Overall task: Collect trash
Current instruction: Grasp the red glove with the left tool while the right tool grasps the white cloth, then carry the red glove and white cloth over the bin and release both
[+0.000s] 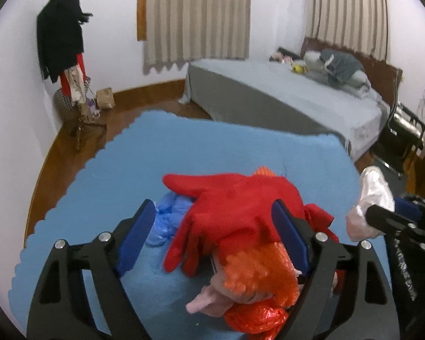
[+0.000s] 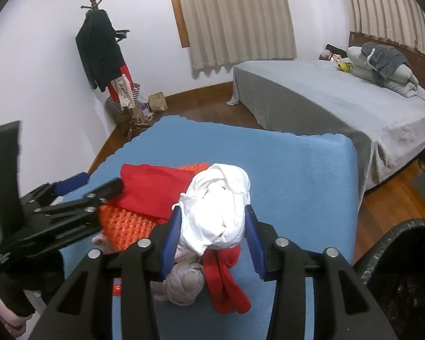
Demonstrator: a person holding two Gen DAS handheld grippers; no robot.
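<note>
A pile of trash lies on the blue cloth-covered table. A red glove tops the pile, with orange mesh netting, a pink scrap and a crumpled blue plastic bag beside it. My left gripper is open, its jaws either side of the red glove. My right gripper is shut on a crumpled white wad, held above the pile; the wad also shows in the left wrist view. A grey ball of fabric and a red cloth strip lie below it.
A black trash bag's rim stands at the table's right side. A grey bed lies beyond the table. A coat rack with dark clothes stands in the far left corner, with a paper bag on the wooden floor.
</note>
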